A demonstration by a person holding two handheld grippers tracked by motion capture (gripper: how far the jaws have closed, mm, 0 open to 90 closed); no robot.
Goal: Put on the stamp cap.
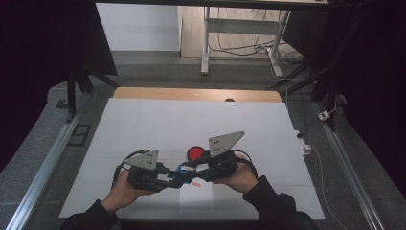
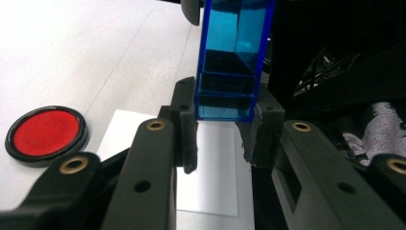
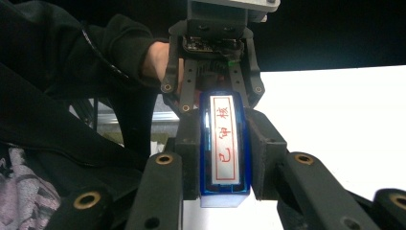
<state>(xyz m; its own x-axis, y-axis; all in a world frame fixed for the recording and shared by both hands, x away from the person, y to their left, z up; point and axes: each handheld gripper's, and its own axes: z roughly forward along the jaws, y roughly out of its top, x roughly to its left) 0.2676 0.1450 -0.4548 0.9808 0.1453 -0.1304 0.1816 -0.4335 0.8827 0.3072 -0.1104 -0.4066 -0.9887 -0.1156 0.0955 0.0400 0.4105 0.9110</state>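
Note:
A blue see-through stamp [image 1: 182,169] hangs just above the table between both grippers. My left gripper [image 1: 166,180] is shut on its clear blue casing [image 2: 225,72], jaws pressed on either side [image 2: 224,103]. My right gripper [image 1: 197,173] is shut on the other end [image 3: 222,124], where the stamp's white face [image 3: 225,139] carries red characters in a red frame. In the right gripper view the left gripper [image 3: 213,62] faces me, with a hand [image 3: 157,57] behind it. A round red ink pad [image 1: 195,153] [image 2: 45,132] lies on the table just beyond the grippers.
Below the grippers lies a white paper sheet [image 1: 196,199] [image 2: 215,167] with a small red mark [image 1: 195,184]. The white table mat [image 1: 143,124] ends at a wooden strip [image 1: 196,94] on the far side. Metal rails [image 1: 48,163] run along both sides. A desk frame with cables [image 1: 239,43] stands behind.

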